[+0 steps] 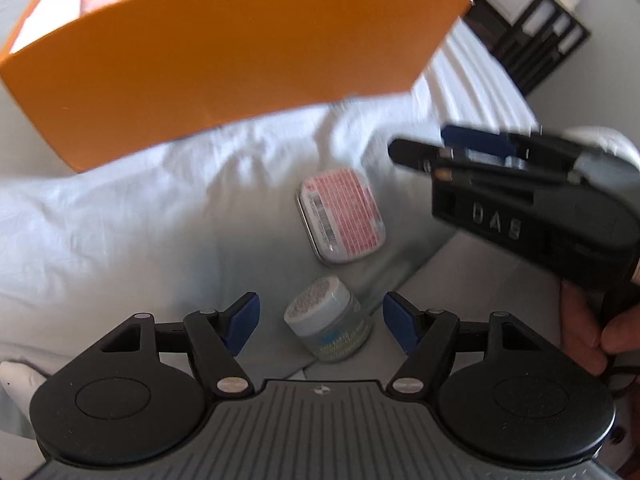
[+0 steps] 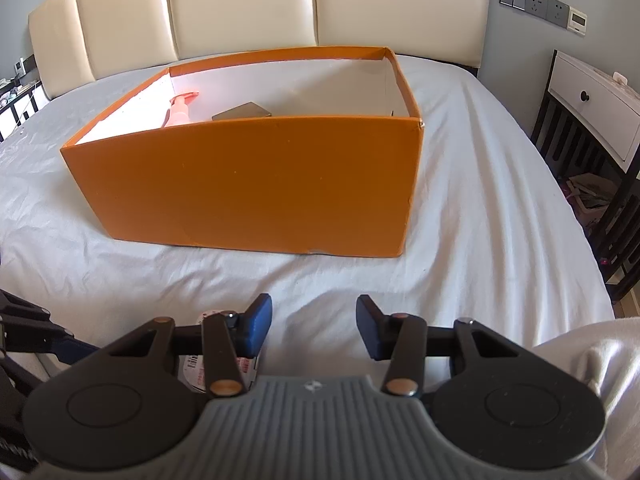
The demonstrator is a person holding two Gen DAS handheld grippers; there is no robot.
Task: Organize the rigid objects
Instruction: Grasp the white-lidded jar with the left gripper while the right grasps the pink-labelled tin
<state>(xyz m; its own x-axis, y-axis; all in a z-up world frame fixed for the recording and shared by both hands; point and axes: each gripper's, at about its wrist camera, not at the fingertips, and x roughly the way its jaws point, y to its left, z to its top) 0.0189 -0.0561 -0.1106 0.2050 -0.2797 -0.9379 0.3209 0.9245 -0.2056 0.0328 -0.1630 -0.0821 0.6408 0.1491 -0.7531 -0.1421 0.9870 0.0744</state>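
A wide bed (image 2: 480,184) with a pale, rumpled sheet fills the room in front of a cream padded headboard (image 2: 240,4). On it sits the biggest thing in play, an open orange box (image 2: 248,184), white inside, well up the mattress from the person's hands. Two items already lie on its floor: a pinkish, tube-like object (image 2: 178,111) near the left wall and a flat tan piece (image 2: 242,112) beside it, both half hidden by the front wall, so I cannot say more about them.

Nearer the foot of the bed, the right gripper (image 2: 314,326) hovers above bare sheet with its blue pads apart and nothing between them. The left gripper (image 1: 318,322) is also spread wide and empty, aimed down at the loose things.

Those are two small items still outside the box: a flat rectangular tin (image 1: 340,216) with a pink printed label and barcode lying face up on the sheet, and just below it a little round jar (image 1: 330,324) with a pale lid, sitting between the left gripper's open fingers but not touched.

By my reckoning the job is partway done: two pieces boxed, at least these two left, with the jar looking like the likely next pick.
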